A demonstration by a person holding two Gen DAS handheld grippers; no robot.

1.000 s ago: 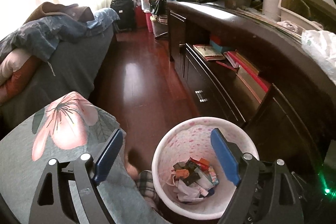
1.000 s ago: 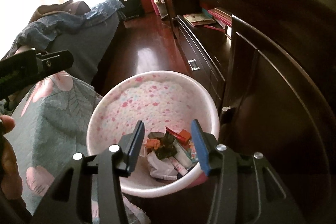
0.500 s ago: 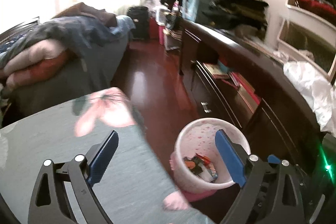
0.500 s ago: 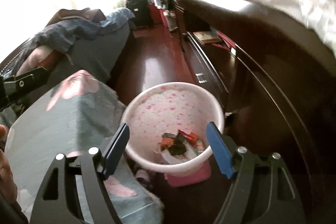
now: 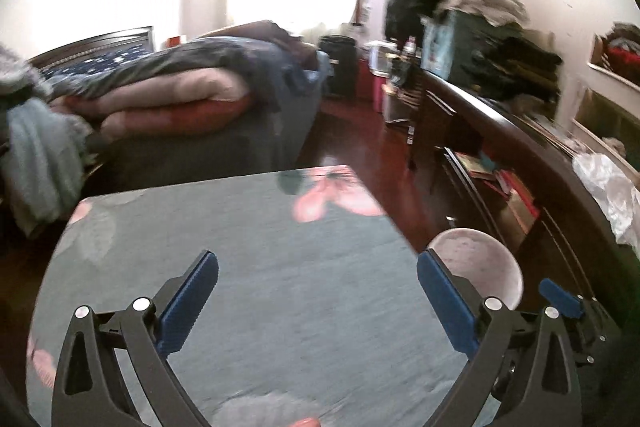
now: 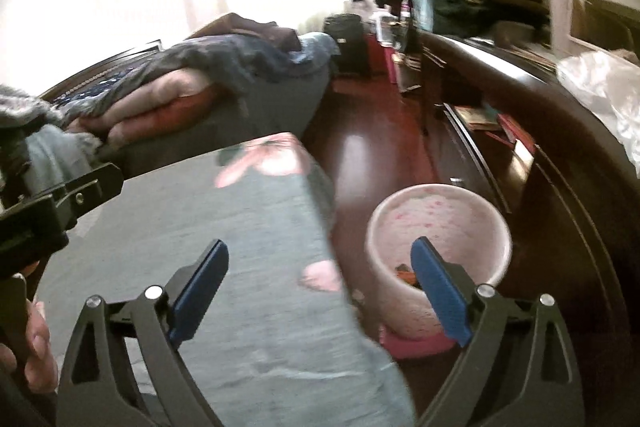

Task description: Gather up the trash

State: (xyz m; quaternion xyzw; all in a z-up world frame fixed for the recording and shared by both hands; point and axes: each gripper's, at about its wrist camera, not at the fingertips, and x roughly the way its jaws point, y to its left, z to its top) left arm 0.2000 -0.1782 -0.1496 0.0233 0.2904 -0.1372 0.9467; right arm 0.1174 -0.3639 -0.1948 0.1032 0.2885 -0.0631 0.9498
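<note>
Hanging over the teal-grey bedspread with pink flower print [image 5: 280, 287], the left gripper [image 5: 316, 303] has its blue-padded jaws opening wide with nothing between them, and the right gripper [image 6: 320, 291] is likewise opening and empty, its right finger crossing in front of the round white waste bin with pink speckles [image 6: 440, 227]; that bin stands on the dark red polished wood floor [image 6: 372, 151], just beside the bed corner on one side and the long dark wooden dresser [image 6: 560, 187] on the other, with a few scraps of trash visible low inside it; judging by the empty jaws, the step in hand is to look for the next piece of rubbish, and it would go best by holding the jaws wide, slowing the sweep so the blurred views settle, and scanning the bedspread first, where no litter shows; the crumpled white plastic bag [image 5: 608, 195] on the dresser top may be a candidate, though that is a guess; the aisle between bed and dresser is narrow near the bin, so the bed corner and bin rim are what to avoid; beyond, the aisle runs open to a black suitcase [image 5: 340, 63] under the bright window.
</note>
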